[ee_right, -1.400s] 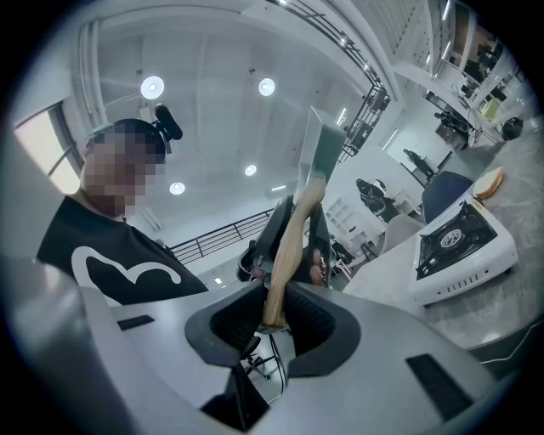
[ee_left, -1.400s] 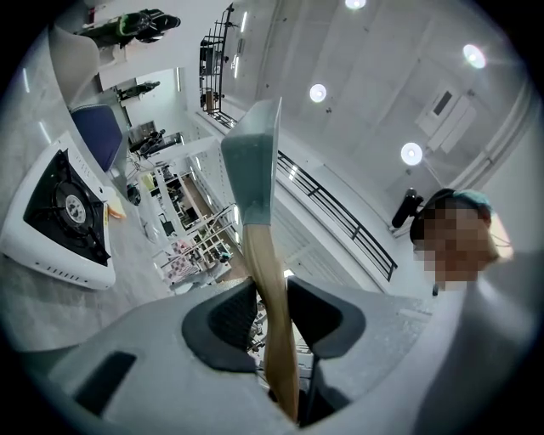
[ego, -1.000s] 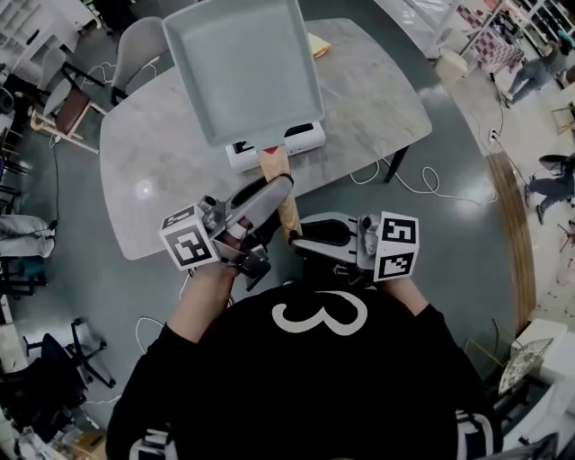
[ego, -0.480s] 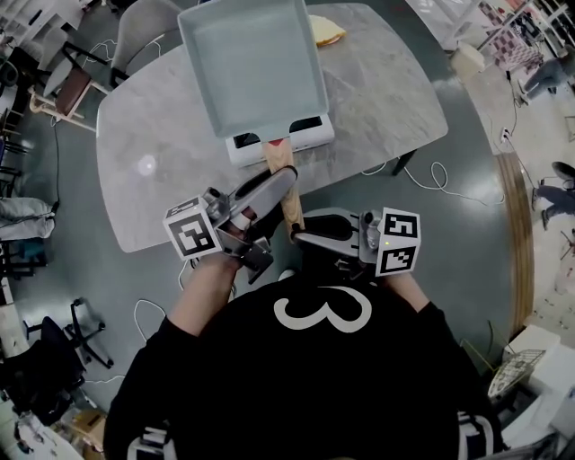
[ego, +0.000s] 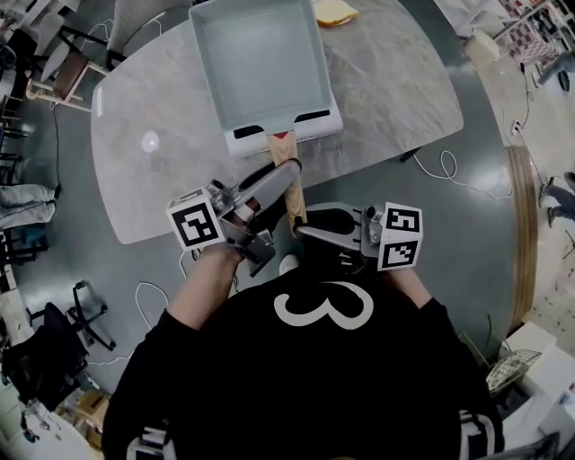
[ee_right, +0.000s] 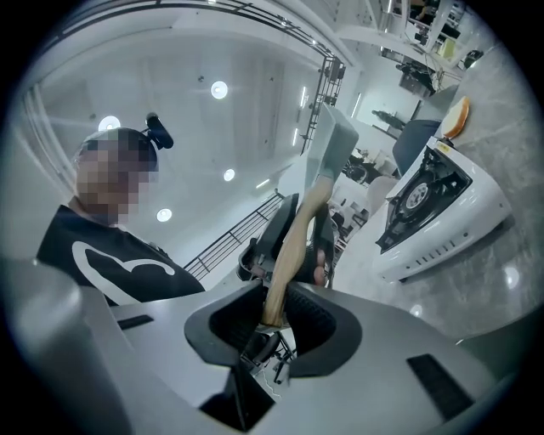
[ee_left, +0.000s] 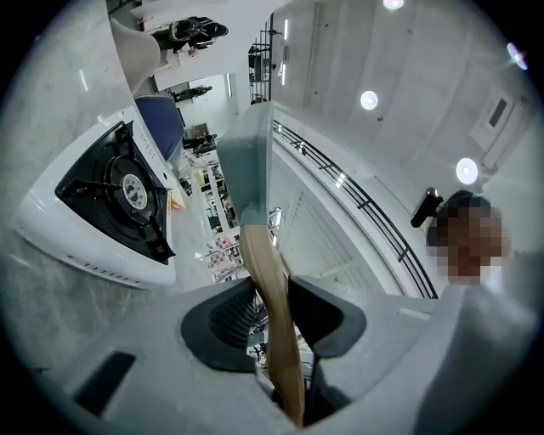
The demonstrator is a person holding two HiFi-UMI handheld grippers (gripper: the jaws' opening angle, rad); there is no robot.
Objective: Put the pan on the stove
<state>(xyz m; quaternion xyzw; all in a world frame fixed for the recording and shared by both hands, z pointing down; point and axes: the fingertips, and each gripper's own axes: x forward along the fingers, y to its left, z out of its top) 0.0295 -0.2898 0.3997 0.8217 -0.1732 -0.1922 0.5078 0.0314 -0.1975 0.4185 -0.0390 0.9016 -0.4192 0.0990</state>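
Note:
A square grey-green pan with a wooden handle hangs over the white gas stove on the marble table. It hides most of the stove in the head view. My left gripper is shut on the middle of the handle. My right gripper holds the handle's end; its jaws are opening slightly while the pads still touch the wood. The left gripper view shows the burner to the left of the pan's edge. In the right gripper view the stove lies to the right.
A yellow object lies at the table's far edge behind the pan. Chairs stand at the table's left end, and an office chair is at lower left. A cable trails on the floor at the right.
The pan has come down closer to the stove and a little farther from me. Both grippers have kept hold of the handle.

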